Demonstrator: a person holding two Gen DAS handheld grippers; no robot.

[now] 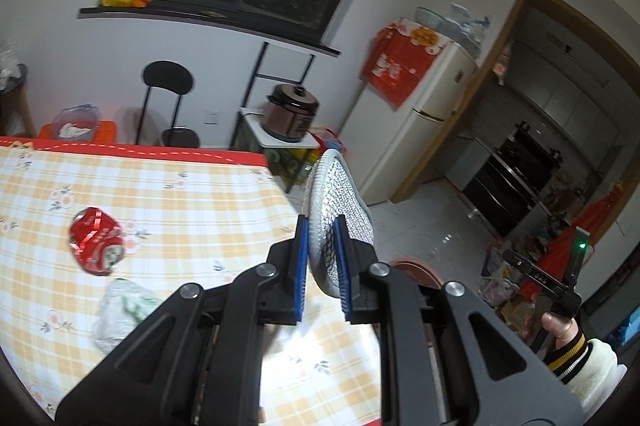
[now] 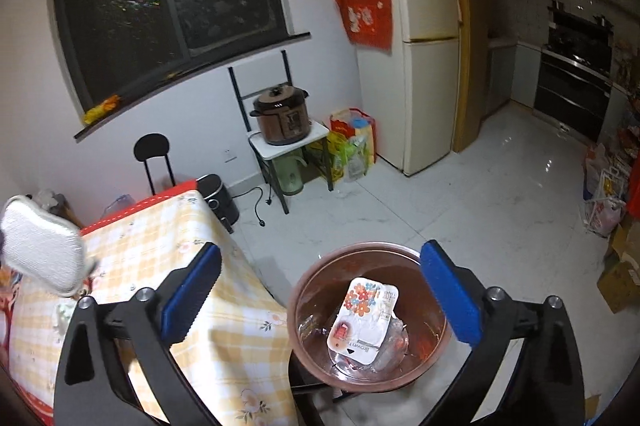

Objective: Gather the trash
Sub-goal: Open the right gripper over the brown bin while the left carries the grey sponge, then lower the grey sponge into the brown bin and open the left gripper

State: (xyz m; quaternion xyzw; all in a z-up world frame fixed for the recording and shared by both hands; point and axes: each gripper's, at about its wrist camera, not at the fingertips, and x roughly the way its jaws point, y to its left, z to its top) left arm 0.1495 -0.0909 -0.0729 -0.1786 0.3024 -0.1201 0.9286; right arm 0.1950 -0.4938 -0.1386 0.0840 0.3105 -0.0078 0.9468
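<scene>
Left gripper [image 1: 322,258] clamps mesh pad [image 1: 340,210] at frame centre; right gripper [image 2: 320,294], jaws apart w/ nothing between, hangs over bin [image 2: 316,266]. Risk: crushed can [image 1: 96,242] stays on table.

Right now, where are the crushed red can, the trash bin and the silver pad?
crushed red can [image 1: 96,240], left wrist view, its side.
trash bin [image 2: 298,300], right wrist view, left rim.
silver pad [image 1: 344,194], left wrist view, mesh face.

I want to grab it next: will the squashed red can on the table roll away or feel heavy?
The red can is crushed and dented, so it probably won't roll. It likely feels light and empty. Its shiny crumpled metal may slip or bend further when squeezed.
</scene>
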